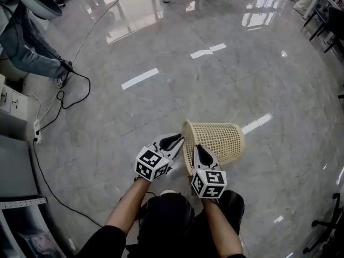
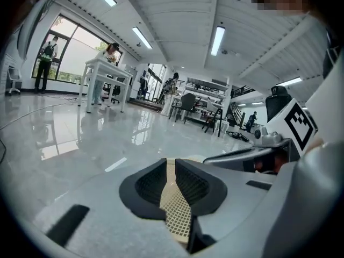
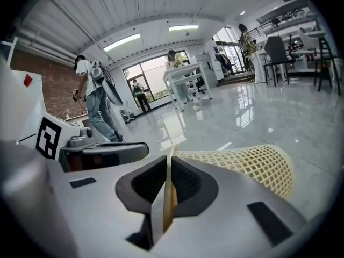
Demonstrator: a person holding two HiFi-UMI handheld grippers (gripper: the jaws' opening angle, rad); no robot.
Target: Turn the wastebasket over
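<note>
Grey polished floor (image 1: 161, 63) underfoot; the basket (image 1: 220, 138) is lying on its side just ahead of you. Its long axis is running across the head view, with the rim (image 1: 186, 144) facing left toward your grippers and the base (image 1: 243, 143) pointing right, away from them. You are holding the rim at two points. Your left gripper (image 1: 174, 140) is pinching the farther part of the rim, and the mesh wall is showing between its pads in the left gripper view. Your right gripper (image 1: 200, 150) is pinching the nearer part, jaws pressed onto the rim edge; in the right gripper view the basket's body is stretching off to the right of the jaws. Both grippers are sitting close together at the mouth end, so neither is nearer the base, and the whole length is lying beyond the grip. Judgement: the coming turn is hinging on that axis. You are needing to swing the base end round about the rim, with the two pinch points serving as the pivot. Risk, as judged: the thin mesh flexing or slipping in the pads.
</note>
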